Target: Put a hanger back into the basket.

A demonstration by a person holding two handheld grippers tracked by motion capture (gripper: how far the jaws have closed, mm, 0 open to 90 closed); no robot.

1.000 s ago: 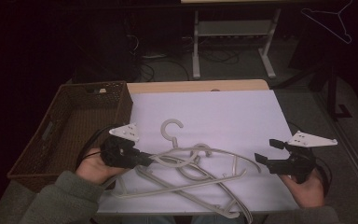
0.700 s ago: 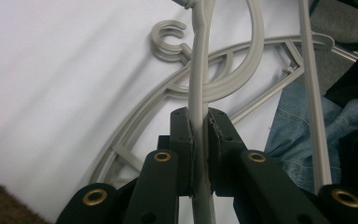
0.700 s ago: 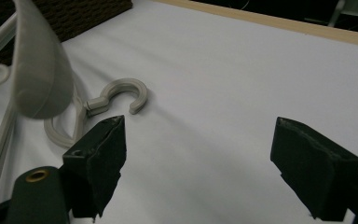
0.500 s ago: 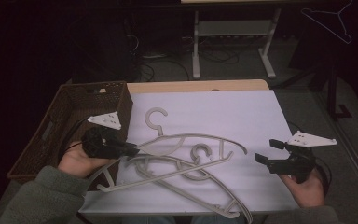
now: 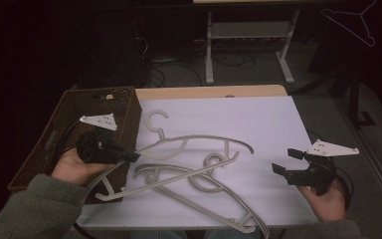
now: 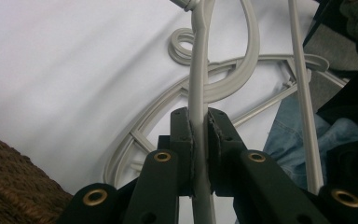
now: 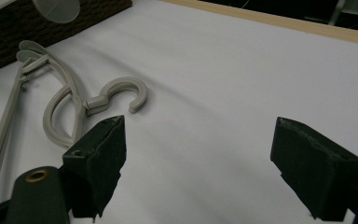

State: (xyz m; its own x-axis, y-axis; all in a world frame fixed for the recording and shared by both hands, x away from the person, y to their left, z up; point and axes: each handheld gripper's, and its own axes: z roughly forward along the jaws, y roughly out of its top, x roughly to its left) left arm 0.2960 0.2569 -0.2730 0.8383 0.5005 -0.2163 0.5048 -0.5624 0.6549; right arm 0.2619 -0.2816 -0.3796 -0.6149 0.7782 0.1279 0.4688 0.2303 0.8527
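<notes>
Here: pale grey plastic hanger (image 5: 194, 142), curved hook, thin arched arms.

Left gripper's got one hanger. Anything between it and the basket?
Nothing stands in the gap: the left gripper, shut on the hanger, is right beside the basket. The held hanger does cross the other hangers on the cloth, so it might drag them.

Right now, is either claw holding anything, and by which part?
The left claw is shut on a grey hanger, gripping one slim arm of it near its end. The right claw stands open above the white sheet, holding nothing.
</notes>
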